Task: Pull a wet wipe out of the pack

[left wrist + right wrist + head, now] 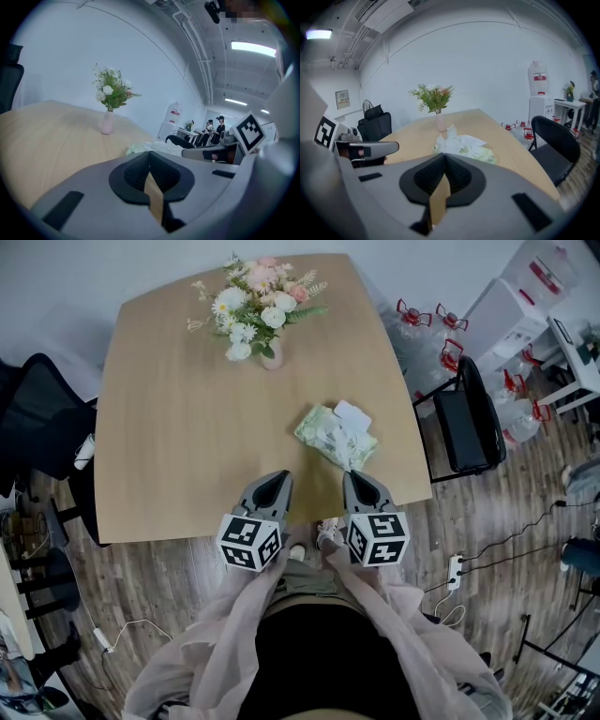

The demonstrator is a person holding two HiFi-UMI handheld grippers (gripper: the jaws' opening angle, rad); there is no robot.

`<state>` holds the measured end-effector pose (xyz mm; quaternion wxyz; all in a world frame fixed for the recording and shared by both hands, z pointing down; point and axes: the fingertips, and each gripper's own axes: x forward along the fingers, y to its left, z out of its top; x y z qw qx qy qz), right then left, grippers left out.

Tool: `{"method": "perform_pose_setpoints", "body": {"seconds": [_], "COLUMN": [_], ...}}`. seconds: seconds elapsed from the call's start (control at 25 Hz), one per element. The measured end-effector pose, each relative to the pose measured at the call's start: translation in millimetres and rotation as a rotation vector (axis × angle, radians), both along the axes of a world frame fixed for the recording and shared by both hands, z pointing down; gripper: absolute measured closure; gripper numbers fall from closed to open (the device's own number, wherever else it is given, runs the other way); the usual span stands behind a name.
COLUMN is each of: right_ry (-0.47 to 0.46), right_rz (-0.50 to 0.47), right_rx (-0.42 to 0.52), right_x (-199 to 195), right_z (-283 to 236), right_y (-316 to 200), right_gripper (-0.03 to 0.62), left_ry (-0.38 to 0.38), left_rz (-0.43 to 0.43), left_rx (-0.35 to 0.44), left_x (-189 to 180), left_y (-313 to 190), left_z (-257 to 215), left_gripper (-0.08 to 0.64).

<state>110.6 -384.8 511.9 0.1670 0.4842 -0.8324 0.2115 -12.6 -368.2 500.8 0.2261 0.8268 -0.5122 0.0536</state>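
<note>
Tongs both clenched shut on nothing, left tongs (274,480) and right tongs (356,480) at the near desk (169,446) edge; wipe pack (336,437) lies just past the right one. Nothing's pinning it, so a tug probably drags the whole pack along.

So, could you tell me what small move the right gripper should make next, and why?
Probably open the right gripper and ease it toward the wipe pack: its jaws are shut on nothing, and a white wipe sticks up from the pack just ahead.

Left hand-held gripper (282,476), right hand-held gripper (352,475) — both closed
</note>
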Motion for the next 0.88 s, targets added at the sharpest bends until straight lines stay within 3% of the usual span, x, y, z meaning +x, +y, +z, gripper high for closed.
{"method": "perform_pose_setpoints", "body": {"seconds": [0.88], "right_ry": [-0.016], "right_rz": [0.043], "right_rx": [-0.003], "right_x": [-3], "right_z": [1], "right_y": [23], "right_gripper": [0.580], "left_ry": [-0.009], "left_rz": [0.036], "left_rx": [0.000], "left_x": [-5], "left_y": [17], "left_z": [-1], "left_gripper": [0.548]}}
